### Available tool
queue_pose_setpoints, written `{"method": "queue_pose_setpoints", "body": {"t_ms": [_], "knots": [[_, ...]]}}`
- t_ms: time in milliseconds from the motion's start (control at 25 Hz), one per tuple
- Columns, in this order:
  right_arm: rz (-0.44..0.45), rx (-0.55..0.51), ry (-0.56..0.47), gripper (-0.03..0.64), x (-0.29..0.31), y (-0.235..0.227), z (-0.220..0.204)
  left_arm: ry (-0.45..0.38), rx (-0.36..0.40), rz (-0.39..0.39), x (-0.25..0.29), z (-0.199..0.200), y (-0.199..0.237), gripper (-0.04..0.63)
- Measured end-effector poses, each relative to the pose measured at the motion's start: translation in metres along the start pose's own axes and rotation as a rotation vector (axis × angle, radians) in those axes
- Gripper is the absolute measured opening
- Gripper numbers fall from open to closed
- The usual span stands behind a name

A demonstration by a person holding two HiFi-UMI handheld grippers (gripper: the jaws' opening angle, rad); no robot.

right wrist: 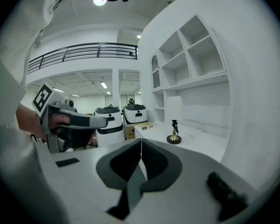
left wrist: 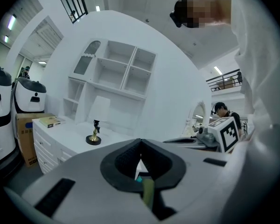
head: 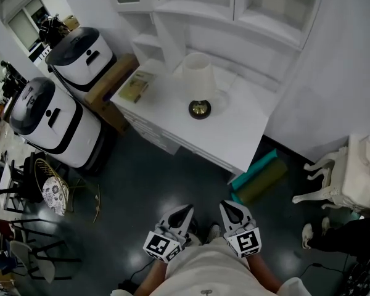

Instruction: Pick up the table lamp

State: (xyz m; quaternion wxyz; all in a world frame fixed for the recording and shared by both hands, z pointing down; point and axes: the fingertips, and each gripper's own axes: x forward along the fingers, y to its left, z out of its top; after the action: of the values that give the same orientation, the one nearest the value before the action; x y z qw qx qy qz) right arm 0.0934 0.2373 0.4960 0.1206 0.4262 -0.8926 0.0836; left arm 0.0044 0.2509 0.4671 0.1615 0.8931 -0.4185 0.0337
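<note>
Table lamp [head: 198, 79] upright on table [head: 234, 134], untouched.
Stands near the middle of the white top, pale shade over a dark round base, in front of the shelf unit [head: 259, 17]; book [head: 135, 86] lying toward the left end. Well apart from it, over the dark floor [head: 154, 177]: left gripper [head: 188, 208] and right gripper [head: 226, 204] side by side, jaws of each clenched, nothing between.

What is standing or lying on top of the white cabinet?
A table lamp with a white shade and a dark round base, and a flat yellowish book near one corner of the cabinet. From above, the shade covers the lamp's stem.
</note>
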Motion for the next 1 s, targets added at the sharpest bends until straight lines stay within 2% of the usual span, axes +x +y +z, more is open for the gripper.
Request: {"method": "queue_pose_setpoints", "body": {"t_ms": [360,560,800,1000], "knots": [[-0.020,-0.021,-0.031,0.012,0.056,0.010,0.035,-0.039,0.011,-0.038,0.008,0.033,0.070,0.009],[-0.052,-0.008,-0.078,0.013,0.084,0.019,0.052,-0.032,0.063,-0.093,0.007,0.040,0.099,0.009],[-0.100,-0.034,-0.035,0.012,0.119,0.029,0.055,0.014,0.053,-0.155,0.009,0.038,0.132,0.009],[-0.112,-0.099,0.031,0.012,0.129,0.043,0.047,0.029,0.041,-0.157,0.005,0.031,0.152,0.009]]}}
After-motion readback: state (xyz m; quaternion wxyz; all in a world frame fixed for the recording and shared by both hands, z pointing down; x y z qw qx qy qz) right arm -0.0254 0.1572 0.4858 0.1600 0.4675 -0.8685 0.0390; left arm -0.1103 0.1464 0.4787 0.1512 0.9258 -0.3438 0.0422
